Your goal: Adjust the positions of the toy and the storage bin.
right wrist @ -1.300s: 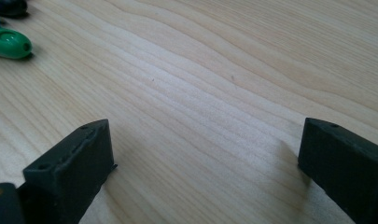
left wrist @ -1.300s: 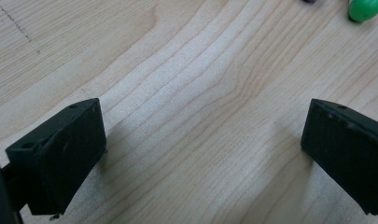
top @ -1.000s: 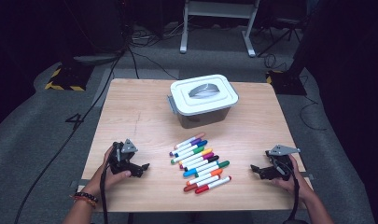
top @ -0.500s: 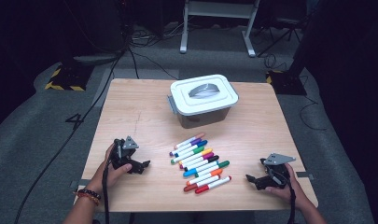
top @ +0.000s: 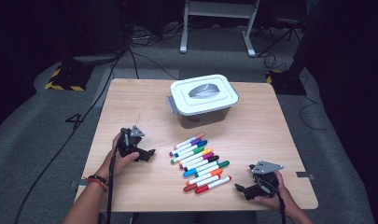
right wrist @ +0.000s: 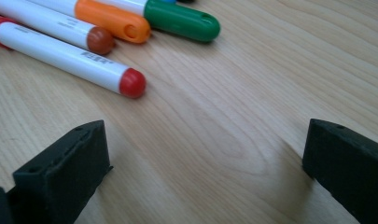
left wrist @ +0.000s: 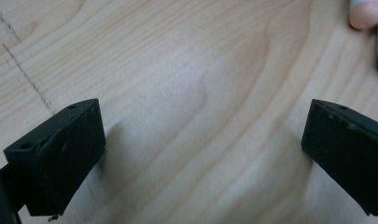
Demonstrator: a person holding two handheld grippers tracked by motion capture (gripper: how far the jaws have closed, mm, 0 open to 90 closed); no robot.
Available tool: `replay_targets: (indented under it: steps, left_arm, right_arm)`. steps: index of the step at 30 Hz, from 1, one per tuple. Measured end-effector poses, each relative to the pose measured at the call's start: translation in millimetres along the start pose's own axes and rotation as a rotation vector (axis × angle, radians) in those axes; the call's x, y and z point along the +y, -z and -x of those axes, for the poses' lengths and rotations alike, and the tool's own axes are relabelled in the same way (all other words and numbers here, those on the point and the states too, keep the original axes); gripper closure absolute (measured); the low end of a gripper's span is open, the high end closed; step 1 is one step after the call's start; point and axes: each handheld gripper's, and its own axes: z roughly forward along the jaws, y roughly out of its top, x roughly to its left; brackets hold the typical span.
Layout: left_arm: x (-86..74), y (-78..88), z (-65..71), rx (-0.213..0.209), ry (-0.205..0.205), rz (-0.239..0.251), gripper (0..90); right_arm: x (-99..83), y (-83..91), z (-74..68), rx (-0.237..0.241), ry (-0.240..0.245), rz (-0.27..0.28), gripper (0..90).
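**Both tools open and empty beside the marker row**

Left tool (top: 148,152) rests low over the desk (top: 130,98) with its jaws spread wide and nothing between them; in the left gripper view only bare wood lies in the gap. Right tool (top: 240,189) sits the same way, jaws wide apart and holding nothing, with bare wood between them in the right gripper view.

The markers (top: 200,163) are the landmark. They lie in a slanting row at the middle of the desk, side by side and mostly touching one another. The left tool is just to the left of the row's upper end, its jaws pointing toward the markers; a pink cap (left wrist: 365,12) and a purple one show at the top right corner of its own view. The right tool is just to the right of the row's lower end, nearest the red marker (right wrist: 67,58), with the brown-capped marker (right wrist: 56,29) and the green cap (right wrist: 182,21) beyond it. The lidded box (top: 203,99) stands behind the markers, its lid on.

As I judge it, the risk lies in how tightly the markers are packed. Wide jaws closing on the red marker could catch its neighbour too, or nudge the round barrels so they roll and scatter. A grip taken near a cap end could let the marker tip and slip out. The closed lid would also block any drop into the box.
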Motion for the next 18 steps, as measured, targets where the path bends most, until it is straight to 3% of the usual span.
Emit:
replay_targets:
  steps: [5,9,18]
  left_arm:
    - [17.8,-15.3,-2.7,0.015,0.009,0.001,0.0]
    - [29.4,-25.8,-2.9,0.017,0.013,0.003,0.0]
    - [50.1,-43.8,1.9,0.006,0.001,0.003,0.0]
  right_arm:
    - [6.2,-5.8,-11.9,0.009,0.007,-0.003,0.4]
    - [16.4,-14.9,-24.9,-0.031,0.027,0.012,0.4]
    - [19.6,-18.4,-26.1,-0.032,0.009,0.008,0.4]
